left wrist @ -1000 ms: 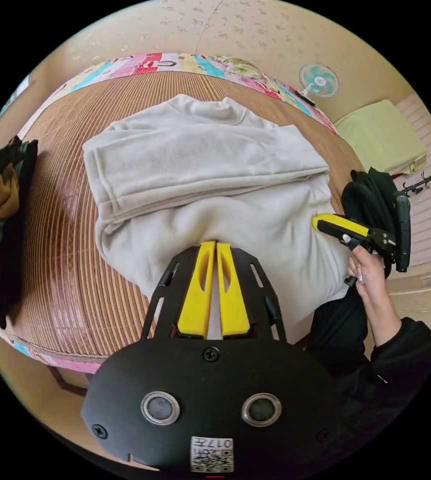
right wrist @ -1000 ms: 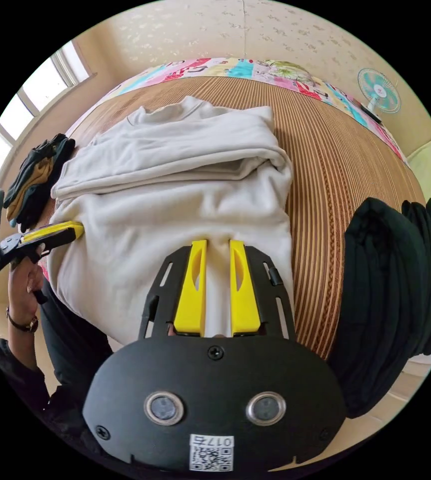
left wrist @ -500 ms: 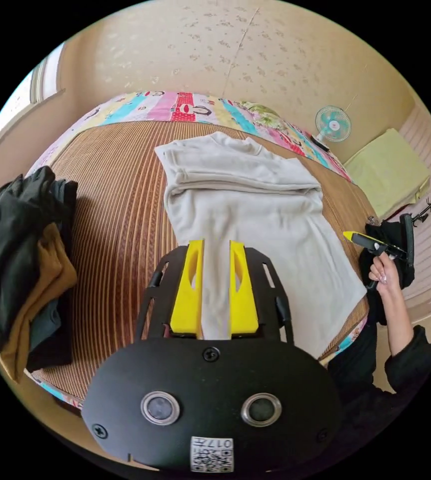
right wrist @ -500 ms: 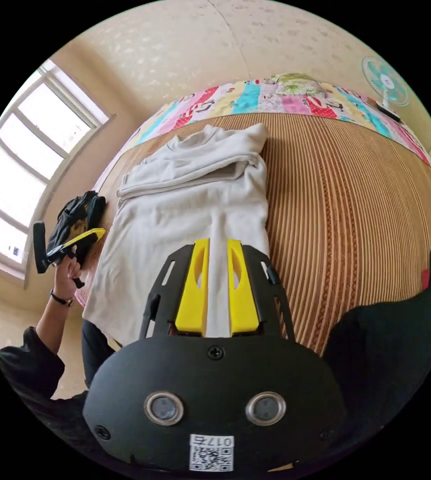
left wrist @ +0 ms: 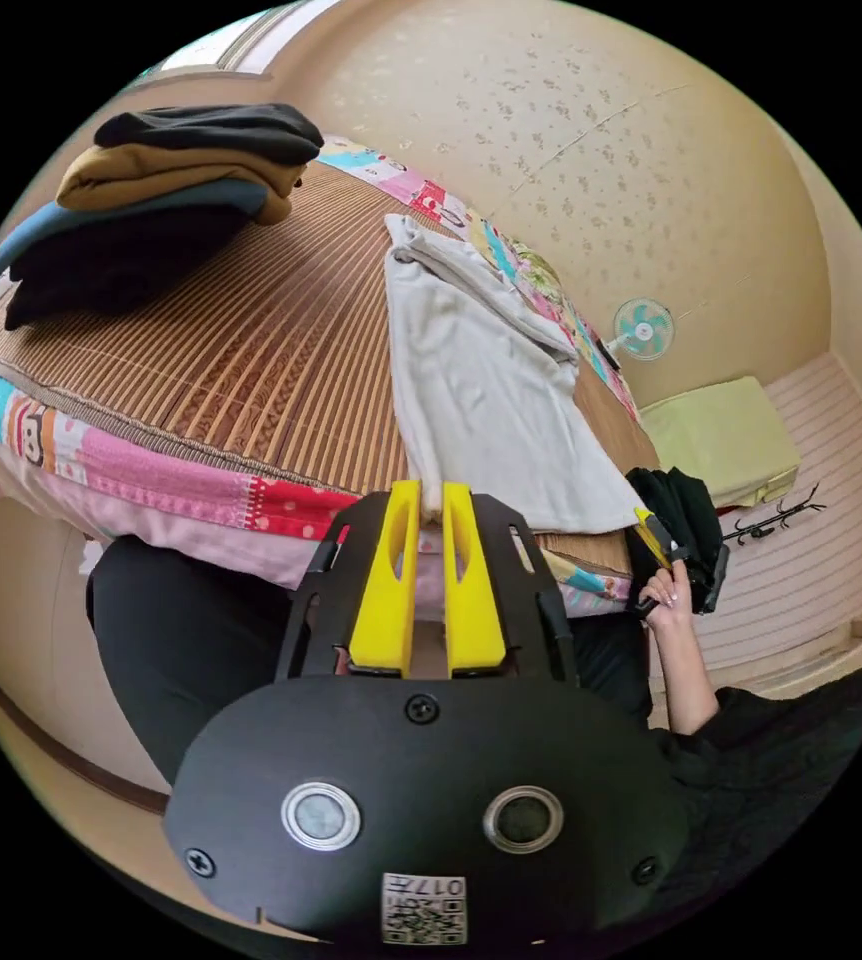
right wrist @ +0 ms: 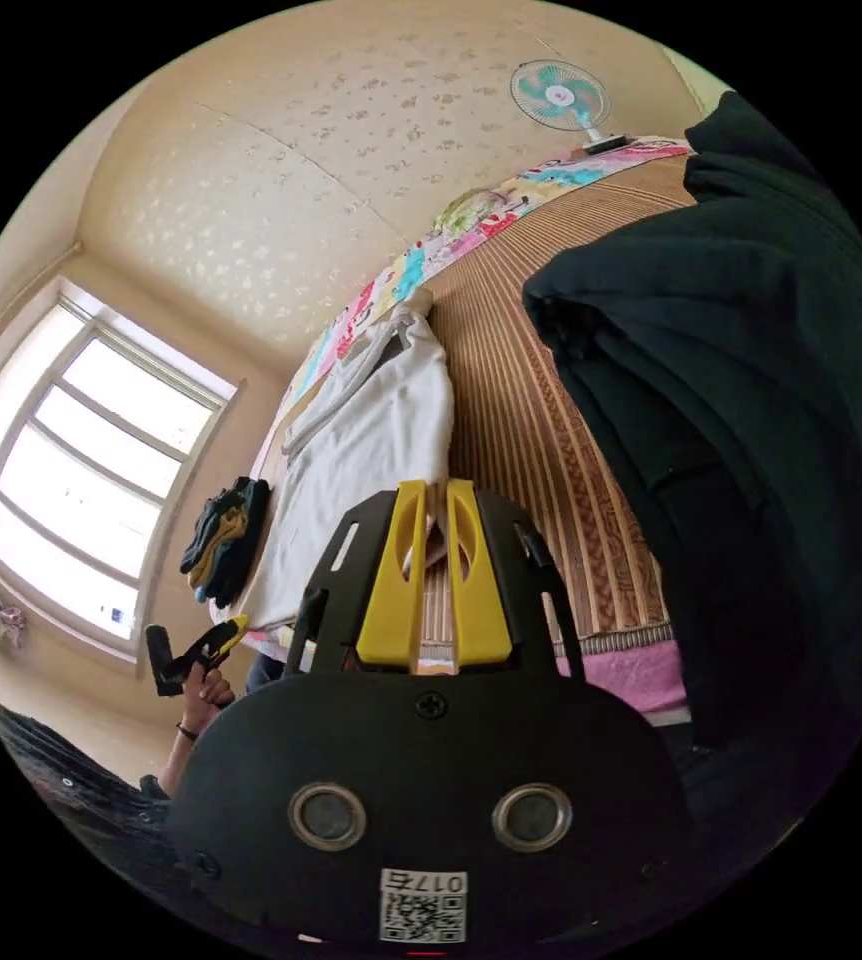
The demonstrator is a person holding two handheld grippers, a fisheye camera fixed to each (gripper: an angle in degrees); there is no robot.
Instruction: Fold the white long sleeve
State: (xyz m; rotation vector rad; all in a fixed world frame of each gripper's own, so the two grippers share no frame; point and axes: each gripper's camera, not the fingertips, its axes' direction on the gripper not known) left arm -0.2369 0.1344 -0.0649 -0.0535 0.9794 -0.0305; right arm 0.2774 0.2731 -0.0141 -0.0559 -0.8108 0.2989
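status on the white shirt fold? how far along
Partway. Done: the sleeves are folded across the upper part of the white shirt, which lies on the striped mat. In hand: the left tongs and the right tongs each pinch the hem at the near edge of the mat. Left: carrying the hem up toward the collar to fold the body, then probably stacking it with the folded pile.

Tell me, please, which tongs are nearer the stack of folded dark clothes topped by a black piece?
Left. The left tongs hold the white long sleeve's hem corner toward that stack; the right tongs grip the far corner.
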